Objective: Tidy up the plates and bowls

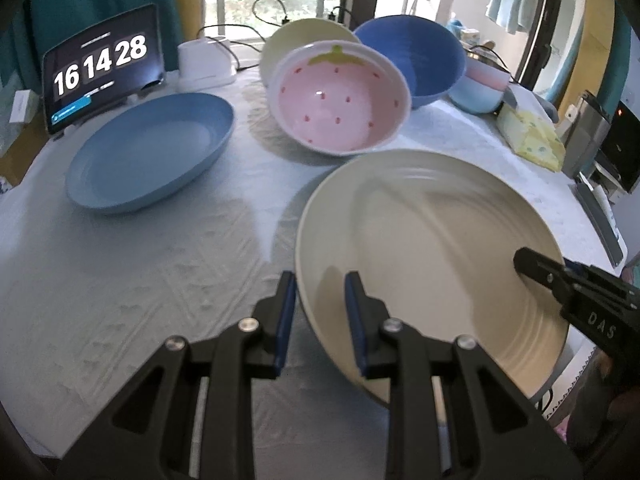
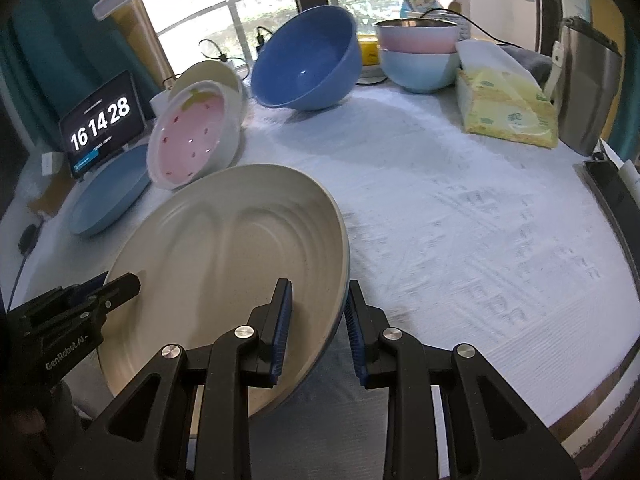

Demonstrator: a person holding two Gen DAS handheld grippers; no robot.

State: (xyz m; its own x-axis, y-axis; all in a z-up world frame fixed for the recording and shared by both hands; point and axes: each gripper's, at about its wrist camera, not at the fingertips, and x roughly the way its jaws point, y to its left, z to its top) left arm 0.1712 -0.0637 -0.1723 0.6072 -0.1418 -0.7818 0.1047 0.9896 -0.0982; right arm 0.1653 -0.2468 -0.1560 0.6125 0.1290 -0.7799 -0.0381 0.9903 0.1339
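Observation:
A large cream plate hangs tilted above the white tablecloth, casting a shadow. My left gripper is shut on its left rim. On the opposite rim my right gripper is shut too, and one of its fingers shows over the plate's far side. A blue plate lies at the left. Behind, a pink strawberry bowl leans on a cream bowl, beside a tipped dark blue bowl. A pink bowl sits in a light blue bowl.
A tablet showing a clock stands at the back left beside a white box. A yellow tissue pack and a metal container stand at the right. Open tablecloth spreads to the right of the held plate.

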